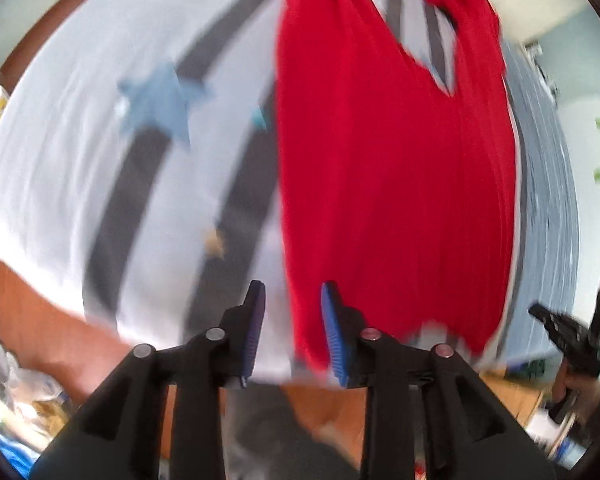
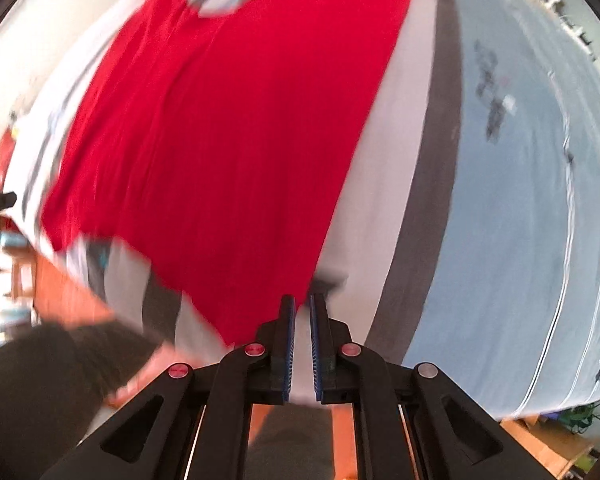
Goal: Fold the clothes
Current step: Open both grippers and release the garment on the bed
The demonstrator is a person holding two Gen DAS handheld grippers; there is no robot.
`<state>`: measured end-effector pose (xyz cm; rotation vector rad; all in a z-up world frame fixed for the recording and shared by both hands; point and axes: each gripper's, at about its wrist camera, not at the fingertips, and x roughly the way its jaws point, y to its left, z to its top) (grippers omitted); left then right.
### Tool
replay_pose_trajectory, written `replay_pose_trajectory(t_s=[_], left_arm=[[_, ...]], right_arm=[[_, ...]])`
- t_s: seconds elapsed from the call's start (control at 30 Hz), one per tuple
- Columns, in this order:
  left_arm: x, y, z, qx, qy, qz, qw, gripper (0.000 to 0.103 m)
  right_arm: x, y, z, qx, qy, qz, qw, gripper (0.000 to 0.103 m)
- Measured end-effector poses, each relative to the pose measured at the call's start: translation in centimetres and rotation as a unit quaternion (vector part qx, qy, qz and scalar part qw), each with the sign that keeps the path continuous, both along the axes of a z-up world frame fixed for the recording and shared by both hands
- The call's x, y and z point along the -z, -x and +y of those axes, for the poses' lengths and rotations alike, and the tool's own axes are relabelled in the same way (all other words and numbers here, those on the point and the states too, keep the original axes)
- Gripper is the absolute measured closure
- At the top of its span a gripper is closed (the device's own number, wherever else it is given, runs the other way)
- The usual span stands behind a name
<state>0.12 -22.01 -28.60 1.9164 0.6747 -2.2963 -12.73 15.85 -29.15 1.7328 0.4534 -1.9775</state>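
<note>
A red shirt [image 1: 388,168] lies spread on a white bedsheet with dark stripes [image 1: 100,168], neck end far from me. My left gripper [image 1: 292,292] is open and empty, hovering over the shirt's near hem at its left corner. The right gripper shows at the far right of that view [image 1: 576,332]. In the right wrist view the red shirt [image 2: 220,132] fills the middle. My right gripper [image 2: 302,300] has its jaws nearly closed, a narrow gap showing, at the shirt's near right hem corner; no cloth is visibly between them. Both views are motion-blurred.
A pale blue blanket [image 2: 520,200] lies on the bed right of the shirt. Blue star prints [image 1: 164,104] mark the sheet. The wooden bed edge [image 1: 40,312] runs along the near side. Clutter and bags [image 1: 24,392] sit on the floor at left.
</note>
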Motion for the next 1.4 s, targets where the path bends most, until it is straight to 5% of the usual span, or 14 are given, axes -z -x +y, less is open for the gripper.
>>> replay_pose_trajectory(t_s=[0.23, 0.4, 0.63, 0.8, 0.9, 1.0, 1.2, 1.4], left_arm=[[2.2, 12.4, -4.7, -0.062, 0.017, 0.071, 0.9954, 0.075], [3.8, 19.3, -6.4, -0.061, 0.009, 0.095, 0.9936, 0.054], [6.3, 25.2, -6.3, -0.048, -0.012, 0.099, 0.9939, 0.046], [7.0, 25.4, -3.8, 0.018, 0.055, 0.084, 0.9948, 0.046], [7.0, 24.5, -3.1, 0.01, 0.079, 0.072, 0.9942, 0.046], [6.2, 23.6, -2.9, -0.031, 0.077, 0.069, 0.9942, 0.046], [1.2, 24.3, 2.5, -0.024, 0.065, 0.152, 0.986, 0.046], [0.7, 30.7, 11.3, 0.061, 0.013, 0.172, 0.983, 0.046]], right_arm=[[0.8, 11.2, -4.8, 0.068, 0.035, 0.079, 0.994, 0.095], [1.8, 14.7, -9.1, 0.095, 0.053, 0.113, 0.988, 0.094], [3.7, 17.8, -10.1, 0.147, 0.041, 0.138, 0.979, 0.09], [5.7, 19.7, -8.1, 0.197, 0.024, 0.128, 0.972, 0.084], [7.0, 20.2, -7.0, 0.21, 0.014, 0.114, 0.971, 0.084], [7.7, 20.5, -5.9, 0.202, 0.016, 0.108, 0.973, 0.078], [7.0, 22.6, -2.7, 0.184, 0.035, 0.113, 0.976, 0.072], [6.1, 28.5, -1.6, 0.178, 0.076, 0.117, 0.974, 0.072]])
